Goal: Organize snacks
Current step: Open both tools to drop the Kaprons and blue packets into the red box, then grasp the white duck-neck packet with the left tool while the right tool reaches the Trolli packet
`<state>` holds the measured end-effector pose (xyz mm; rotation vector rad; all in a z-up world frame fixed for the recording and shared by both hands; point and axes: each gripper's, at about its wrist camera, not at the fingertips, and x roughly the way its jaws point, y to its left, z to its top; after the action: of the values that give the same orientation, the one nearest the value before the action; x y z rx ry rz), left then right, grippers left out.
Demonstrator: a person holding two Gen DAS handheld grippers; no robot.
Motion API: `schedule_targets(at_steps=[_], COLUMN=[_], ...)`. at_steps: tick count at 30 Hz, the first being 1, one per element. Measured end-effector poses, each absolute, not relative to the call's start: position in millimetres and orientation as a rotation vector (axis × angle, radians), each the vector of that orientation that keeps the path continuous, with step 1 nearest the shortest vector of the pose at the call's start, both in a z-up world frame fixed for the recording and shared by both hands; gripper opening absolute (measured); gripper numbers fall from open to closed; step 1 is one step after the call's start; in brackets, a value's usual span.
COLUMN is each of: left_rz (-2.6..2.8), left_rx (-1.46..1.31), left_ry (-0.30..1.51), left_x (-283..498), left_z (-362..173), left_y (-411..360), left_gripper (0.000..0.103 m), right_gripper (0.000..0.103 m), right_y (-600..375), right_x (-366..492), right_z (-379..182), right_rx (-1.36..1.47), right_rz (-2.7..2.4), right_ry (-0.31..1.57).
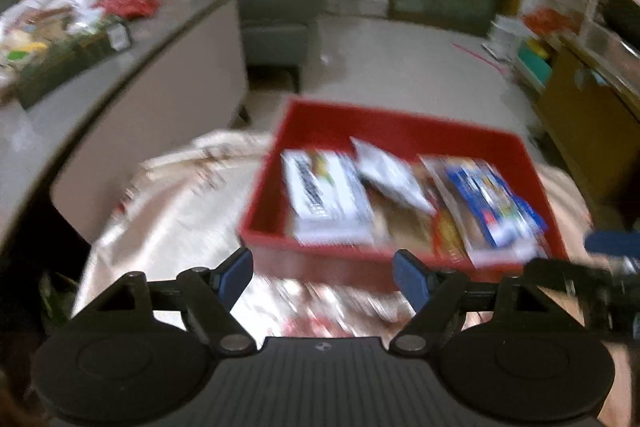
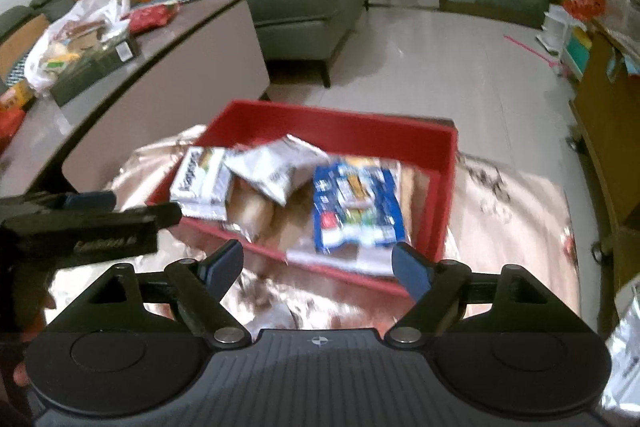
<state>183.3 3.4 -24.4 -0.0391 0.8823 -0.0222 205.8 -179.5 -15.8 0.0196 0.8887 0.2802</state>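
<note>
From the left wrist view, the left gripper (image 1: 323, 273) is tilting downward toward the red tray (image 1: 400, 125), its blue fingers (image 1: 236, 273) standing spread apart with nothing between them, just short of the tray's near wall. The tray is sitting on a pale patterned cloth (image 1: 180, 211) covering the surface, and it is holding a white box (image 1: 324, 199) at its left end, a silvery packet (image 1: 390, 173) in the middle and a blue snack pack (image 1: 494, 203) at its right end. Right of the tray, the other gripper's blue fingertip is poking into view at the picture's edge.

From the right wrist view, the right gripper (image 2: 318, 265) is angling down at the same red tray (image 2: 332, 123), its fingers (image 2: 412, 269) released and wide, gripping nothing, the right one overlapping the tray's near corner in the picture. The left gripper (image 2: 90, 205) is reaching in sideways just left of the tray. Everything is blurred, so package print is unreadable.
</note>
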Motion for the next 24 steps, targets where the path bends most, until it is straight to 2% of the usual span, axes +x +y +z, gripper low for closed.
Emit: schedule_targets(at_steps=[12,24], left_rz=[-0.235,-0.234], left_rx=[-0.013,0.089], left_ry=[1.099,1.158], left_x=[178.2,197.0], left_z=[-71.4,-106.3], left_y=[-46.2,-75.6], left_gripper=[0.071,0.072], right_gripper=[0.087,0.087], right_y=[-218.6,-222.0], right_x=[176.4,174.0], right_z=[-22.3,-33.0], right_rx=[0.078,0.071], right_rz=[0.224,0.243], right_ry=[0.922,0.969])
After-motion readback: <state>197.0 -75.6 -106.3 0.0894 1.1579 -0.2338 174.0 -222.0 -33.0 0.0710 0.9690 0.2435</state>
